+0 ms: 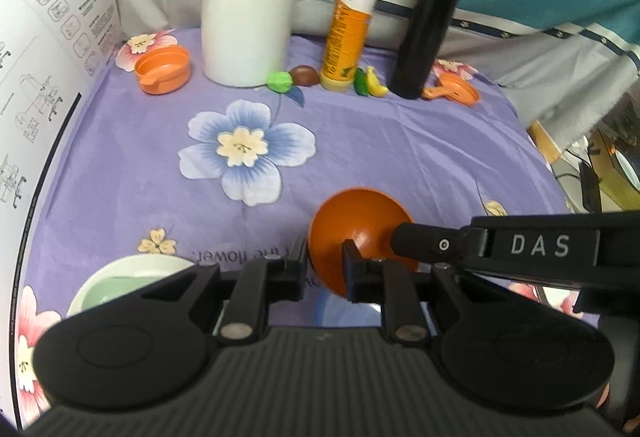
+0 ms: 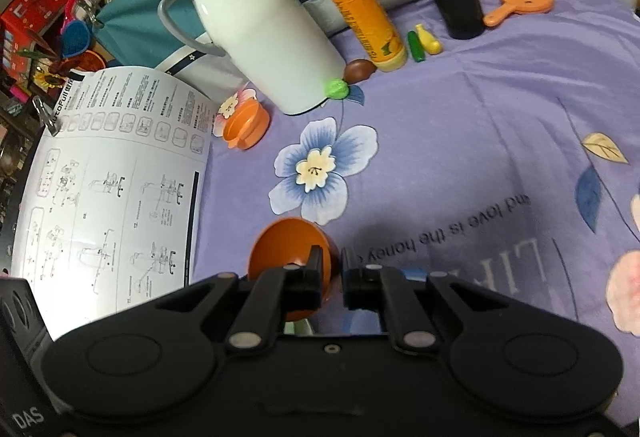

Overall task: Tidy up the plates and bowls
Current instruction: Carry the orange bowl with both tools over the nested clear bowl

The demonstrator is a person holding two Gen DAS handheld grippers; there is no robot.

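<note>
Orange bowl [image 2: 286,257] pinched at its rim by right gripper [image 2: 330,277] fingers.

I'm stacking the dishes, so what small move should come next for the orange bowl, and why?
Probably carry the orange plastic bowl leftward over the pale green bowl and lower it in. The right gripper has its jaws pinching the tilted rim, and the green bowl lies just to its left.

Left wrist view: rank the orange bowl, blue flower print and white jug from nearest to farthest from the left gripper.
1. Orange bowl, at the left gripper, between its jaws.
2. Blue flower print, mid-cloth, ahead and left.
3. White jug, at the back, left of centre.
</note>
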